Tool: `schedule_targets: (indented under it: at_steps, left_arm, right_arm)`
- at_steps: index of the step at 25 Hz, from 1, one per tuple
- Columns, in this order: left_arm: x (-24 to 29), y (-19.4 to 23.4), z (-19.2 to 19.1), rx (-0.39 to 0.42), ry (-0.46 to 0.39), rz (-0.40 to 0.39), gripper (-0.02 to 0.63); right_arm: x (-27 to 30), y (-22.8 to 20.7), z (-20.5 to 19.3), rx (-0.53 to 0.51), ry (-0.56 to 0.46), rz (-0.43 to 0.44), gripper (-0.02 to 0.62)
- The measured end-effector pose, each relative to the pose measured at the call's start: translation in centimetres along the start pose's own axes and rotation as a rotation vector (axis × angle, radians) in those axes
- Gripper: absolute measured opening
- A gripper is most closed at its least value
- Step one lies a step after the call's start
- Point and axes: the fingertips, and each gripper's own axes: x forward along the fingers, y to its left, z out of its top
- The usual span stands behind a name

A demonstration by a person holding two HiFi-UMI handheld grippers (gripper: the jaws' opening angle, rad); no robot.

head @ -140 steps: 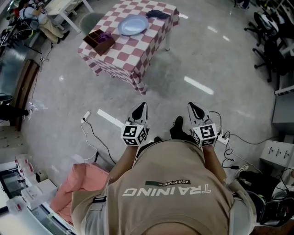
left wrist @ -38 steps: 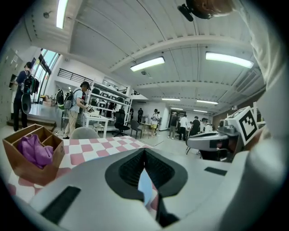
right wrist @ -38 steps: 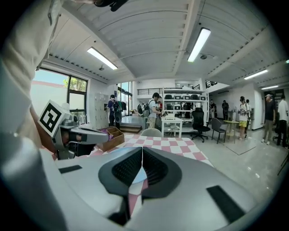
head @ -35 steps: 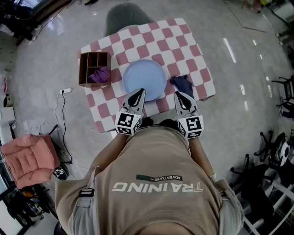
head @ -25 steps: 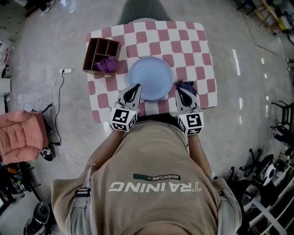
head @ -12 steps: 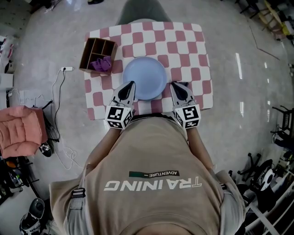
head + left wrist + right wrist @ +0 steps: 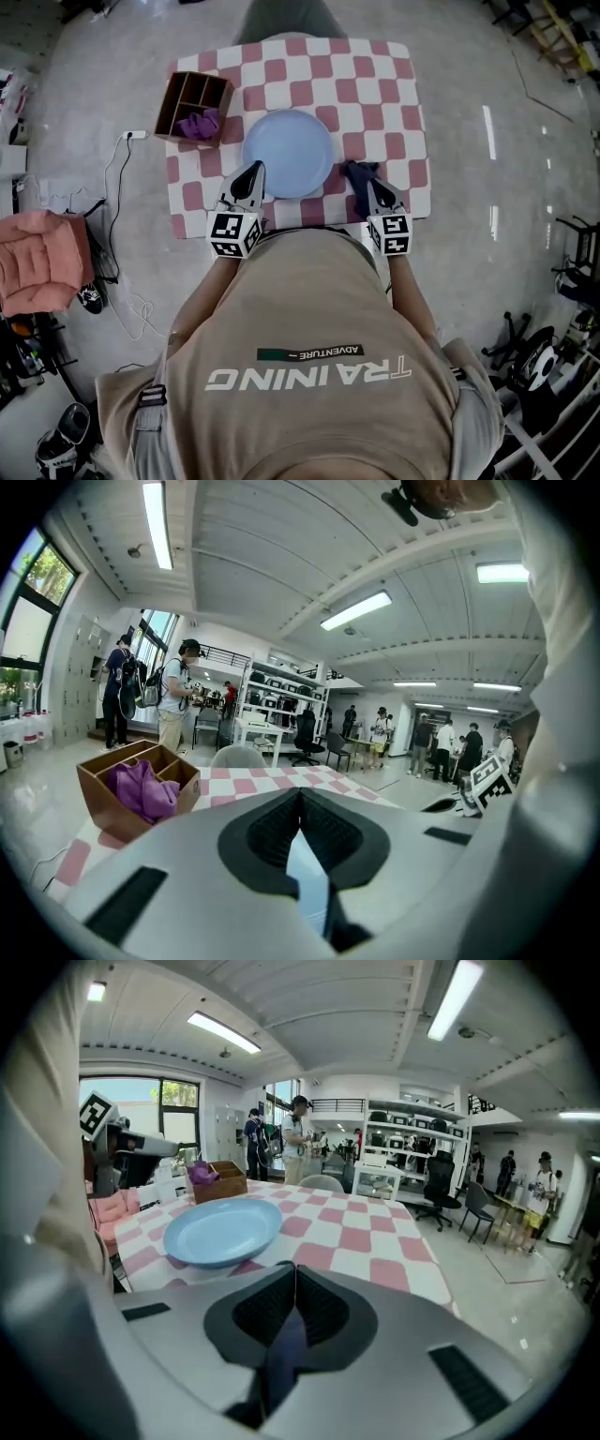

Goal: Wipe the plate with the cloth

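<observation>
Dark blue cloth (image 7: 356, 172) lies half hidden under the right gripper (image 7: 369, 187) — jaws together, gripping nothing — beside the plate (image 7: 288, 153) on the table (image 7: 398, 89); left gripper (image 7: 251, 174) is likewise closed; wooden box (image 7: 192, 105) stands nearby.

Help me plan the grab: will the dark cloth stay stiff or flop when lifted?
Likely floppy: the cloth lies crumpled in soft folds on the table. Probably light for its size, since it looks small and thin. Loose ends may droop onto the plate.
</observation>
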Motion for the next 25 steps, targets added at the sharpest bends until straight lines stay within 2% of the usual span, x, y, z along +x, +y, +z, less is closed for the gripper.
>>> schedule_targets:
  at_steps: [4, 13, 14, 15, 16, 25]
  left_arm:
    - [0.0, -0.3, 0.0, 0.019, 0.003, 0.007, 0.012]
    - [0.0, -1.6, -0.5, 0.050, 0.005, 0.015, 0.012]
    - [-0.1, -1.6, -0.5, 0.051, 0.004, 0.018, 0.012]
    - [-0.1, -1.7, -0.5, 0.050, 0.003, 0.023, 0.012]
    - [-0.2, -1.6, -0.6, 0.050, 0.002, 0.028, 0.012]
    - [-0.7, -0.6, 0.5, 0.072, -0.022, 0.071, 0.012]
  right_arm:
    - [-0.3, -0.9, -2.1, 0.035, 0.034, -0.002, 0.018]
    - [0.3, -0.4, -1.2, 0.031, 0.031, 0.054, 0.023]
    - [0.6, -0.3, -1.2, 0.028, 0.041, 0.063, 0.088]
    - [0.8, -0.1, -1.4, 0.028, 0.054, 0.072, 0.250]
    - [1.1, 0.0, -1.8, 0.026, 0.068, 0.082, 0.290]
    - [2.5, 0.1, -3.2, 0.019, 0.121, 0.084, 0.290]
